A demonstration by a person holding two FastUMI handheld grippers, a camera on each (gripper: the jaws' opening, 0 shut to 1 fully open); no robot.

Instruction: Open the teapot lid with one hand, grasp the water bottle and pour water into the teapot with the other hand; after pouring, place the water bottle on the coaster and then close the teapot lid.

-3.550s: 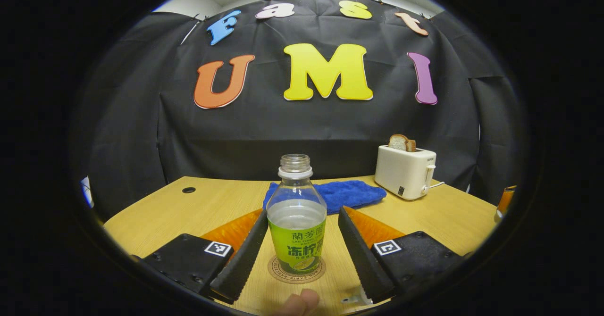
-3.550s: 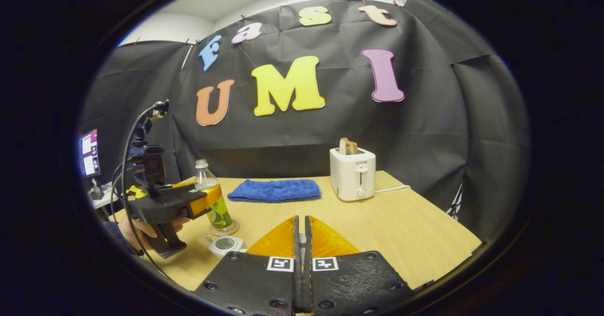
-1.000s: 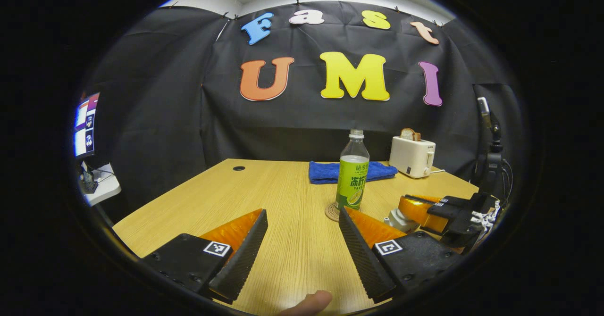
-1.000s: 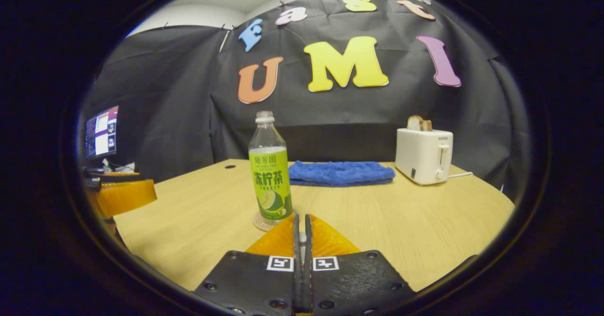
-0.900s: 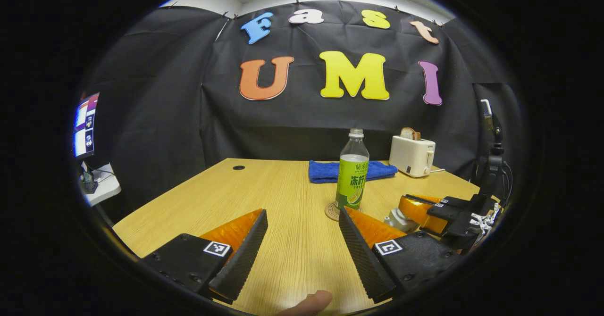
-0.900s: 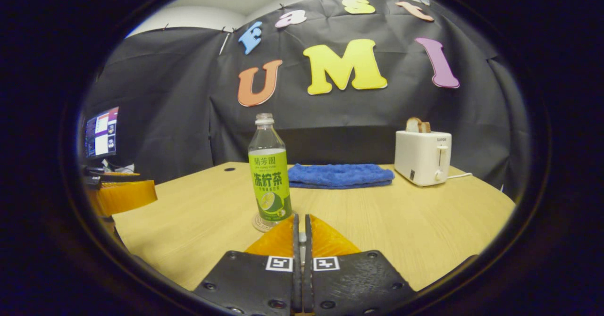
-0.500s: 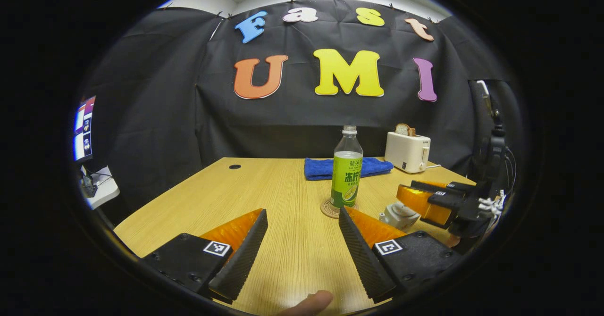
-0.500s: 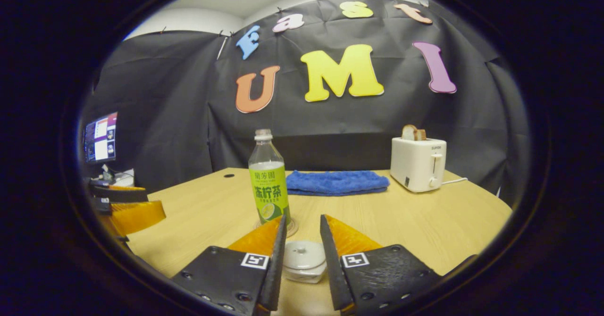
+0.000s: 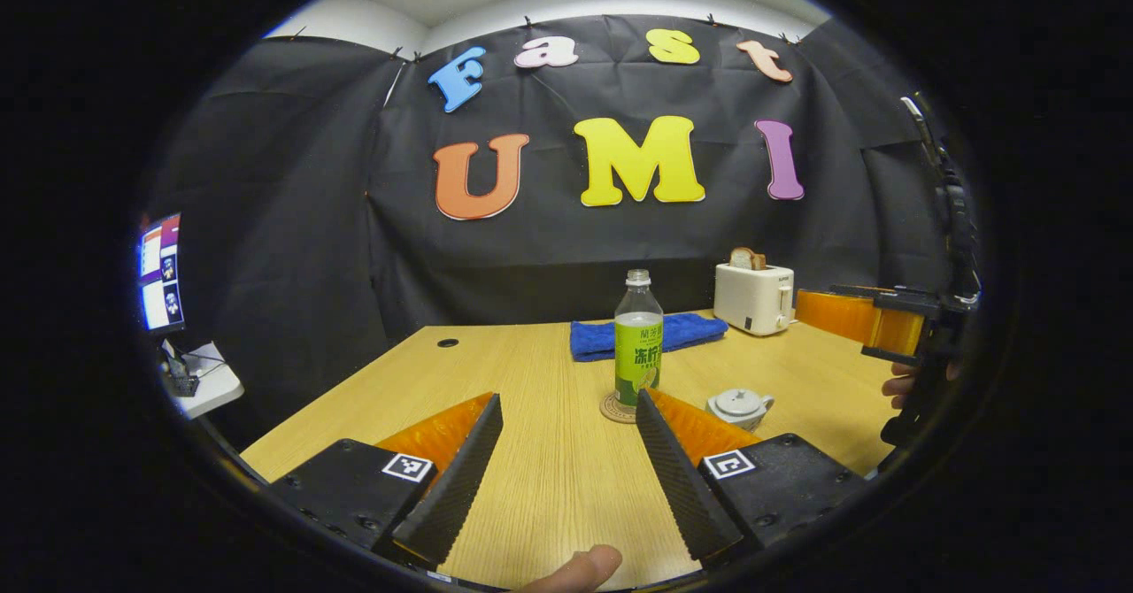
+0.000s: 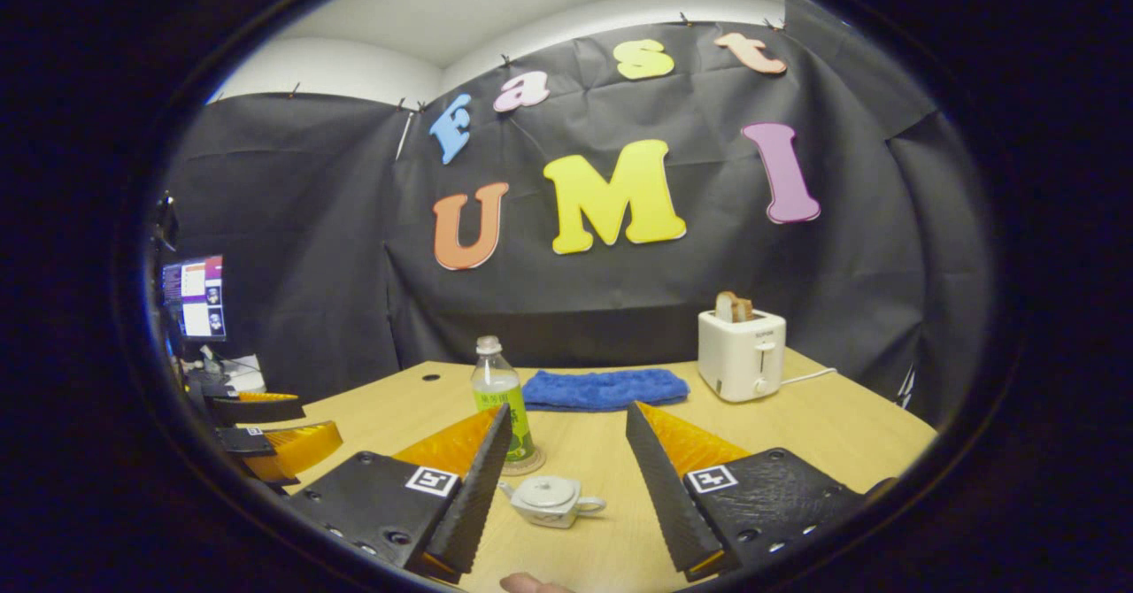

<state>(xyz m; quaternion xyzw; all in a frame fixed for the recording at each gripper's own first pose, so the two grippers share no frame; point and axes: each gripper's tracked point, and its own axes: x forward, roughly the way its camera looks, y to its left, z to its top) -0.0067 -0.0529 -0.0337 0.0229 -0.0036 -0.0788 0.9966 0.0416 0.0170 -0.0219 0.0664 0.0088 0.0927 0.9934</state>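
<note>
A clear water bottle (image 9: 638,354) with a green label stands upright and uncapped on a round coaster (image 9: 612,411) in the middle of the wooden table (image 9: 531,372). To its right sits a small white teapot (image 9: 739,405) with its lid on. My left gripper (image 9: 567,398) is open and empty, well back from the bottle. In the right gripper view the teapot (image 10: 549,497) lies on the table between and beyond the open fingers of my right gripper (image 10: 566,412), untouched, with the bottle (image 10: 498,389) behind it. A hand holds the right gripper (image 9: 863,319) raised above the table.
A white toaster (image 10: 739,354) with bread in it stands at the back right. A folded blue cloth (image 10: 605,389) lies behind the bottle. A monitor (image 9: 159,270) glows off the table's left. The left gripper (image 10: 265,438) shows at the left of the right gripper view.
My right gripper, shut a second ago, has opened, leaving the lid on the teapot, and has risen and drawn back. My left gripper has backed farther away from the bottle on the coaster.
</note>
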